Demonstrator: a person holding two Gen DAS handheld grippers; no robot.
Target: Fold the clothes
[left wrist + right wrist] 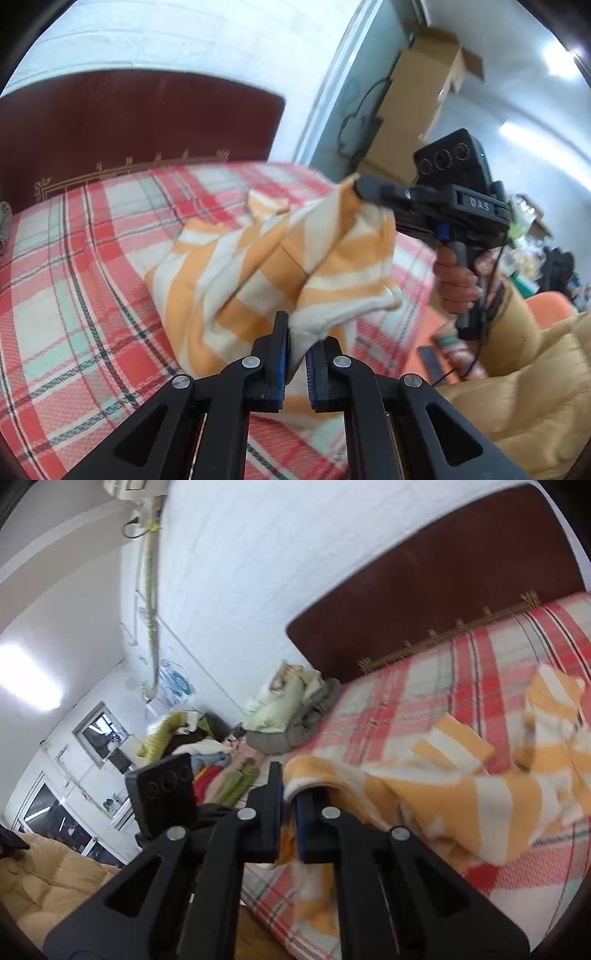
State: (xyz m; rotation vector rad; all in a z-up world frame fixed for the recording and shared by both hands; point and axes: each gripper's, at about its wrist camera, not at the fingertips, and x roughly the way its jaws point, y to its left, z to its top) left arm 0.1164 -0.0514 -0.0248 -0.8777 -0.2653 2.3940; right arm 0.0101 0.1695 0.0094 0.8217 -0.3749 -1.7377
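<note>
Garment: orange-and-white striped cloth (258, 266), lifted and stretched between both grippers above the bed, its lower folds trailing onto the plaid cover.
Left gripper (296, 354): clamped on a cream hem of the cloth, which is pinched between the blue-padded fingers (282, 354).
Right gripper (290, 812): closed on another rolled edge of the cloth, which drapes away over the bed's near edge.
Right gripper, seen from the left wrist (360, 188): its tip is buried in a bunched corner of the cloth, held up high; a hand (456, 280) grips the handle below.
Sleeve (517, 354): tan padded jacket, beside the bed's near side.
Bed cover (74, 295): red, white and mint plaid, spread across the mattress.
Headboard (129, 122): dark red-brown with gold trim, standing at the bed's far edge against a white wall.
Pile of clothes (291, 712): heaped at the corner by the headboard.
Cardboard box (417, 110): stacked high beyond the bed's corner.
</note>
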